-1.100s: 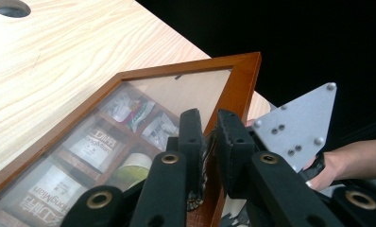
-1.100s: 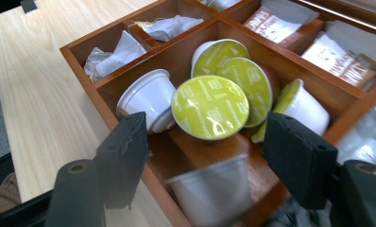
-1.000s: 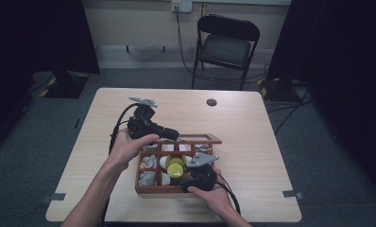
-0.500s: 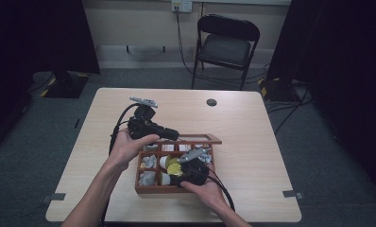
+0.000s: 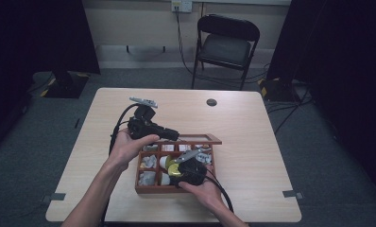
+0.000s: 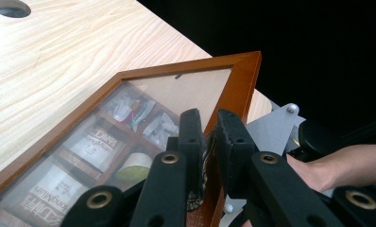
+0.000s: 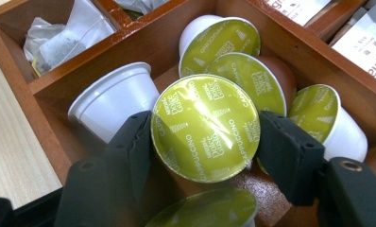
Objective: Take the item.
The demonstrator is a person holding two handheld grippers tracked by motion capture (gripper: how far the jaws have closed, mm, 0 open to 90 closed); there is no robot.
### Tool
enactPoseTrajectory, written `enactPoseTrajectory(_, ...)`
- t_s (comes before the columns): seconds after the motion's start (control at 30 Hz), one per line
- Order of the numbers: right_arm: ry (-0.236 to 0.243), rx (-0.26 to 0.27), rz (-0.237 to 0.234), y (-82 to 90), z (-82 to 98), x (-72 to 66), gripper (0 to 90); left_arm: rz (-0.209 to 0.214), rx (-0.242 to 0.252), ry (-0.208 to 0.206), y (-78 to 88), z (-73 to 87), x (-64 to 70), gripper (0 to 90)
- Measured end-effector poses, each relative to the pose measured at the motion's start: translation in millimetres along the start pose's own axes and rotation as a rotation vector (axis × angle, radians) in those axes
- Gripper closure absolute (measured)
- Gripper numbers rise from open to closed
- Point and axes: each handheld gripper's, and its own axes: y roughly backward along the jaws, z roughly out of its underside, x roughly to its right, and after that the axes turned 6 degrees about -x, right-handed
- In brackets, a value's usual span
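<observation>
A wooden compartment box (image 5: 174, 190) sits on the table near the person. Its glass-paned lid (image 6: 238, 80) stands raised, and my left gripper (image 6: 207, 132) is shut on the lid's frame edge; in the high view the left gripper (image 5: 173, 135) holds the lid (image 5: 202, 139) at the box's far side. Inside one compartment lie several white coffee capsules with yellow-green foil tops. My right gripper (image 7: 205, 137) has just been closing and is now shut on one capsule (image 7: 205, 125), with a pad on each side of its rim. From above, the right gripper (image 5: 177, 170) is down in the box's middle.
Neighbouring compartments hold tea sachets (image 7: 63, 40) and paper packets (image 7: 365, 42). A round cable hole (image 5: 211, 102) marks the table's far side. A black folding chair (image 5: 226, 45) stands beyond the table. Cables trail from both grippers toward the person.
The right hand has shifted a little left and down into the box, and its jaws have come together on the capsule. The left hand and the raised lid have stayed put.
</observation>
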Motion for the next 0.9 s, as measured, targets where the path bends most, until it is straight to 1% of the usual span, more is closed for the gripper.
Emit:
enactPoseTrajectory(0.23,-0.004,-0.003,-0.009,0.2,1.1,0.2,37.4,0.003,0.002,0.001,-0.1,0.0,-0.3,81.1)
enactPoseTrajectory(0.3,0.005,0.0,-0.005,0.5,1.5,-0.5,37.4,0.002,0.001,0.0,-0.1,0.0,-0.2,81.1)
enactPoseTrajectory(0.4,0.011,0.019,-0.009,2.0,2.3,-1.2,37.4,0.003,0.0,-0.002,-0.1,0.2,-0.4,81.1)
enactPoseTrajectory(0.7,0.001,0.038,-0.013,6.6,3.7,0.3,37.4,0.008,-0.006,-0.008,-0.3,0.6,-0.6,81.1)
enactPoseTrajectory(0.9,0.002,0.076,-0.024,12.7,4.9,0.4,37.5,0.008,-0.004,-0.007,-0.2,0.6,-0.7,81.1)
